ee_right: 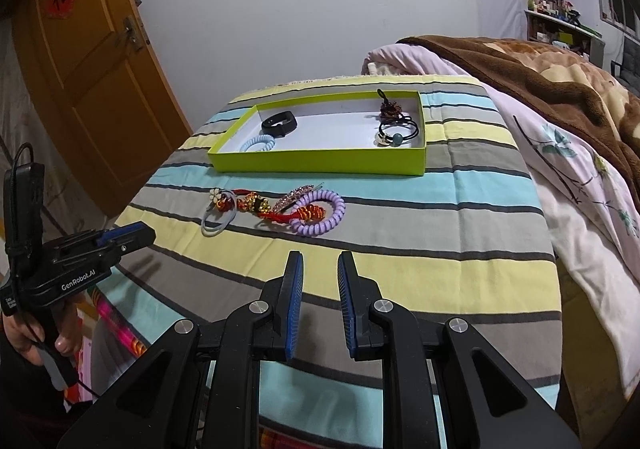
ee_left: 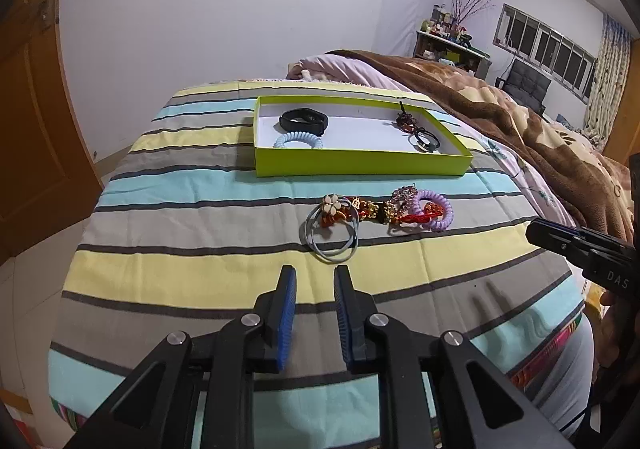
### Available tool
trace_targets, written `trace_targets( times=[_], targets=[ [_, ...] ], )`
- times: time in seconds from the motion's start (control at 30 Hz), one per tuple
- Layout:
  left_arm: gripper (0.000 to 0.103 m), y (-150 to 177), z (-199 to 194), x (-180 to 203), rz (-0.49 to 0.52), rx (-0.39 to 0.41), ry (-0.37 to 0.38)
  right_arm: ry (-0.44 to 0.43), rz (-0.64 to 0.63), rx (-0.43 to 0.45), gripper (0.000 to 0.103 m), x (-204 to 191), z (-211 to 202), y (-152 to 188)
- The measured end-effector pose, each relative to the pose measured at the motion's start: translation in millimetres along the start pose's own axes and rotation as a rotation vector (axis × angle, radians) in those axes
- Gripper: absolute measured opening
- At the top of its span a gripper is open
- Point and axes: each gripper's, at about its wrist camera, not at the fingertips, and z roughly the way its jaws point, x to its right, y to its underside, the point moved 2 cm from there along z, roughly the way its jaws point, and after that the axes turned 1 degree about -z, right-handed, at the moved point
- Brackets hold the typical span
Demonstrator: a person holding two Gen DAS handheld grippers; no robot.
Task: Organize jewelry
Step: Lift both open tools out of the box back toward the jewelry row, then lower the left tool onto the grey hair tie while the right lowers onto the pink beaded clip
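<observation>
Looking down over my two sets of tongs, I see one striped cloth [ee_left: 200, 281] spread beneath them, with one brown blanket [ee_left: 520, 109] heaped off to the right. Ahead of both tongs, well apart from them, sits one lime-green tray [ee_left: 360, 163]. I count four pieces inside it: one black band [ee_left: 304, 121] and one pale blue coil tie [ee_left: 298, 141] toward its left end, one dark beaded ornament [ee_left: 406, 121] and one black hair tie with a bead [ee_right: 400, 131] toward its right end. Between tray and tongs lies one loose cluster: one purple coil tie [ee_right: 320, 215], one grey hair tie with a flower [ee_left: 332, 237], one red knotted charm [ee_right: 276, 211], one sparkly clip [ee_right: 294, 195]. My left tongs [ee_left: 315, 273] stand apart, empty. My right tongs [ee_right: 320, 259] stand apart, empty too.
</observation>
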Motion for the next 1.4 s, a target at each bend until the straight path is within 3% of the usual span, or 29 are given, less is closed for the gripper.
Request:
trace_targets(
  times=[0.53,0.9,1.1,1.3,1.4],
  targets=[
    [0.024,-27.1,50.8,3.0,0.067,-0.033,-0.009,-0.011,-0.021,-0.032,0.018,-2.8,38.6,-21.7],
    [0.024,-29.1,81.1,9.0,0.090,-0.085,-0.039,-0.032,-0.036,-0.057,0.018,-6.9,66.0,-40.0],
    [0.024,-27.2,85.5,11.0,0.103,-0.075,-0.055,-0.069,-0.026,-0.095,0.018,-12.0,87.9,-48.0],
    [0.013,-26.9,84.8,4.9,0.090,-0.063,-0.065,-0.083,-0.008,-0.152,0.018,-11.6,110.4,-50.4],
    [0.012,-27.3,84.2,0.8,0.078,-0.060,-0.057,-0.090,-0.009,-0.172,0.019,-13.9,117.3,-52.4]
  ],
)
